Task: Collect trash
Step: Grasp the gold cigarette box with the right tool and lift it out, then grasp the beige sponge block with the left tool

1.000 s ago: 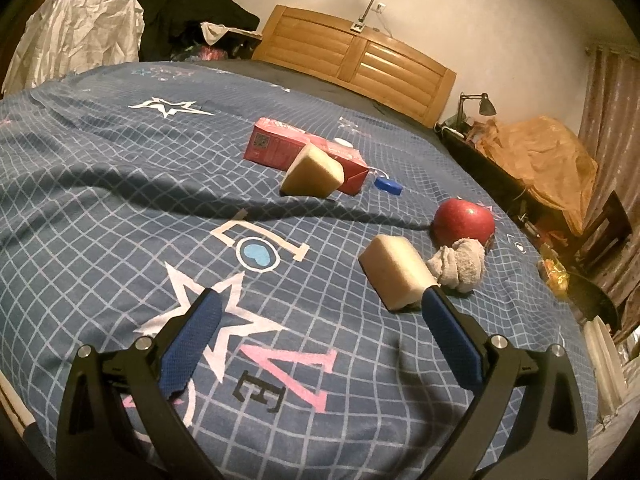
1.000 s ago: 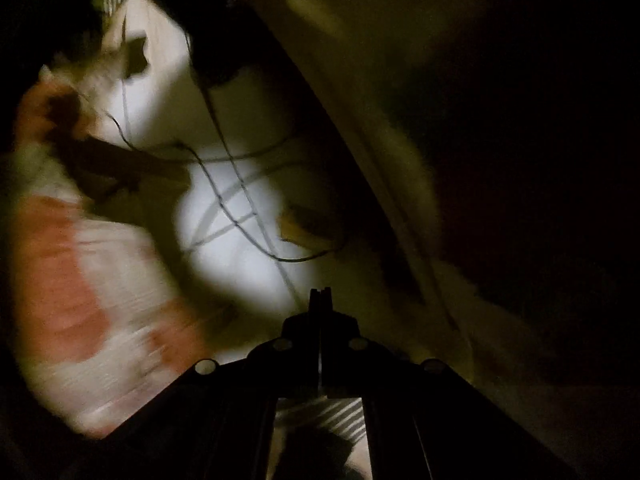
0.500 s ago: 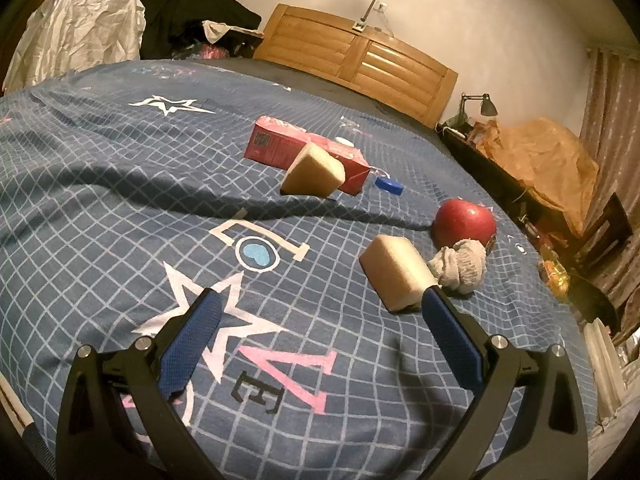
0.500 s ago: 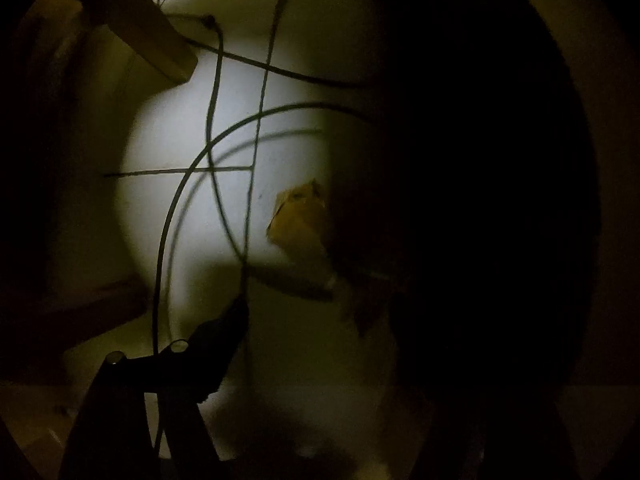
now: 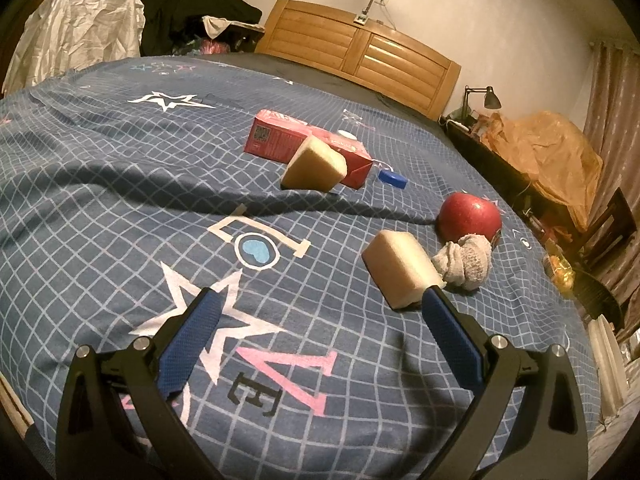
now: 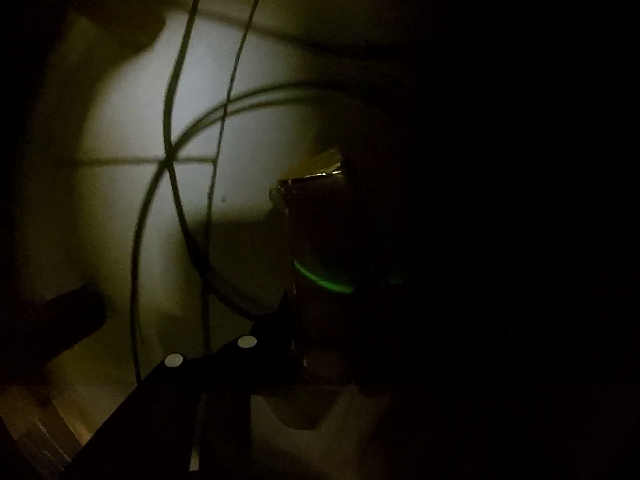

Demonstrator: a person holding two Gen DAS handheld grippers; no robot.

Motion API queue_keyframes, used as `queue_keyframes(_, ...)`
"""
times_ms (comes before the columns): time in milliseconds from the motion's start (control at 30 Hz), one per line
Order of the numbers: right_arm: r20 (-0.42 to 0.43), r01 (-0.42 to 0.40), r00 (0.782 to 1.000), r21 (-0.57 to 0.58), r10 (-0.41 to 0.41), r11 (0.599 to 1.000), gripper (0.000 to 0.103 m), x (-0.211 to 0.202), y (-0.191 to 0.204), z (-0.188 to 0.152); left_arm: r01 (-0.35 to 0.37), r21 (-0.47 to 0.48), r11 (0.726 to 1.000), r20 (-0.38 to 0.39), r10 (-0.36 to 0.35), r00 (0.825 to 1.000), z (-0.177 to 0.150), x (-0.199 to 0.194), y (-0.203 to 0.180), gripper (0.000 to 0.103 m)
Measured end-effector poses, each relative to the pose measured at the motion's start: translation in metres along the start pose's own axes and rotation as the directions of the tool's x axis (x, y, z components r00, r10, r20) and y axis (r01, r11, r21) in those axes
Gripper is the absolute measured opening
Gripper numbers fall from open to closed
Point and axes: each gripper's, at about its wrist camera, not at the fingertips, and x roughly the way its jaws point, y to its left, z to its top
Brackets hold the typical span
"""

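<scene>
A home bedroom: a bed (image 5: 120, 184) with a wooden headboard (image 5: 360, 56) and a desk lamp (image 5: 486, 96).

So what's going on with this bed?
A person is collecting trash with a hand-held gripper in each hand. The left hand-held gripper hovers open over the blue bedspread. On it lie a near sponge, a far sponge, a red carton, a blue cap, an apple and a balled-up cloth. The right hand-held gripper points at a dim floor. Its jaws have just been closing around a dark, green-striped thing, but it is too dark to see a grip.
</scene>
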Motion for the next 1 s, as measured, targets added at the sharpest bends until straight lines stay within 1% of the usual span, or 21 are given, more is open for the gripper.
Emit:
queue_keyframes(67, 0.063, -0.056, 0.997, 0.063, 0.052, 0.996, 0.025, -0.034, -0.013, -0.012, 0.000, 0.000, 1.000, 0.000, 0.000, 1.000, 0.000, 0.000, -0.001, 0.097)
queue_keyframes(100, 0.107, -0.090, 0.991, 0.086, 0.081, 0.992, 0.025, -0.062, -0.020, -0.022, 0.001, -0.001, 1.000, 0.001, -0.001, 1.000, 0.000, 0.000, -0.001, 0.097)
queue_keyframes(133, 0.135, -0.108, 0.986, 0.095, 0.095, 0.990, 0.025, -0.078, -0.022, -0.027, 0.003, -0.002, 1.000, 0.002, -0.003, 1.000, 0.000, 0.000, -0.001, 0.097)
queue_keyframes(167, 0.170, -0.133, 0.979, 0.113, 0.113, 0.985, 0.025, -0.096, -0.026, -0.034, 0.007, -0.003, 1.000, 0.005, -0.007, 1.000, 0.000, 0.000, 0.000, 0.097)
queue_keyframes(200, 0.215, -0.177, 0.966, 0.137, 0.145, 0.975, 0.026, -0.124, -0.032, -0.045, 0.011, -0.003, 1.000, 0.006, -0.011, 1.000, 0.000, 0.000, 0.001, 0.097)
queue_keyframes(233, 0.227, -0.184, 0.962, 0.145, 0.148, 0.972, 0.026, -0.136, -0.032, -0.053, 0.013, -0.003, 1.000, 0.008, -0.013, 1.000, 0.000, 0.000, 0.002, 0.097)
queue_keyframes(267, 0.255, -0.207, 0.953, 0.156, 0.163, 0.966, 0.026, -0.157, -0.035, -0.063, 0.016, -0.003, 1.000, 0.010, -0.016, 1.000, 0.000, 0.000, 0.002, 0.097)
queue_keyframes(300, 0.280, -0.229, 0.943, 0.162, 0.178, 0.960, 0.026, -0.162, -0.035, -0.070, 0.019, -0.003, 1.000, 0.011, -0.019, 1.000, 0.000, 0.000, 0.003, 0.097)
queue_keyframes(367, 0.332, -0.242, 0.927, 0.181, 0.172, 0.953, 0.026, -0.196, -0.043, -0.082, 0.024, -0.003, 1.000, 0.014, -0.024, 1.000, 0.000, -0.001, 0.004, 0.097)
queue_keyframes(500, 0.419, -0.233, 0.896, 0.165, 0.146, 0.958, 0.026, -0.256, -0.055, -0.097, 0.026, -0.003, 1.000, 0.016, -0.026, 1.000, -0.001, -0.002, 0.004, 0.097)
queue_keyframes(633, 0.495, -0.219, 0.859, 0.120, 0.133, 0.968, 0.026, -0.314, -0.054, -0.110, 0.025, -0.003, 1.000, 0.015, -0.025, 1.000, -0.001, -0.002, 0.004, 0.097)
queue_keyframes(667, 0.515, -0.219, 0.847, 0.115, 0.130, 0.969, 0.026, -0.335, -0.056, -0.115, 0.025, -0.003, 1.000, 0.015, -0.025, 1.000, -0.001, -0.002, 0.004, 0.097)
queue_keyframes(700, 0.545, -0.226, 0.829, 0.112, 0.130, 0.968, 0.026, -0.357, -0.057, -0.121, 0.026, -0.003, 1.000, 0.016, -0.026, 1.000, -0.001, -0.002, 0.004, 0.097)
queue_keyframes(733, 0.572, -0.227, 0.811, 0.110, 0.125, 0.968, 0.026, -0.366, -0.054, -0.127, 0.025, -0.003, 1.000, 0.015, -0.025, 1.000, -0.001, -0.002, 0.004, 0.097)
queue_keyframes(767, 0.592, -0.224, 0.797, 0.106, 0.120, 0.969, 0.026, -0.383, -0.054, -0.131, 0.025, -0.003, 1.000, 0.015, -0.025, 1.000, -0.001, -0.002, 0.004, 0.097)
queue_keyframes(833, 0.632, -0.219, 0.768, 0.104, 0.106, 0.970, 0.026, -0.426, -0.055, -0.150, 0.026, -0.003, 1.000, 0.015, -0.026, 1.000, -0.001, -0.002, 0.004, 0.097)
queue_keyframes(867, 0.636, -0.191, 0.768, 0.108, 0.080, 0.976, 0.026, -0.448, -0.054, -0.161, 0.026, -0.003, 1.000, 0.015, -0.026, 1.000, -0.001, -0.002, 0.004, 0.097)
queue_keyframes(900, 0.635, -0.180, 0.769, 0.110, 0.070, 0.978, 0.026, -0.462, -0.053, -0.169, 0.026, -0.003, 1.000, 0.015, -0.026, 1.000, -0.001, -0.002, 0.004, 0.097)
queue_keyframes(933, 0.648, -0.171, 0.760, 0.115, 0.056, 0.979, 0.026, -0.481, -0.054, -0.181, 0.025, -0.002, 1.000, 0.015, -0.025, 1.000, -0.001, -0.002, 0.004, 0.097)
queue_keyframes(1000, 0.684, -0.175, 0.729, 0.154, 0.023, 0.972, 0.026, -0.517, -0.061, -0.207, 0.025, -0.003, 1.000, 0.015, -0.025, 1.000, -0.001, -0.002, 0.004, 0.097)
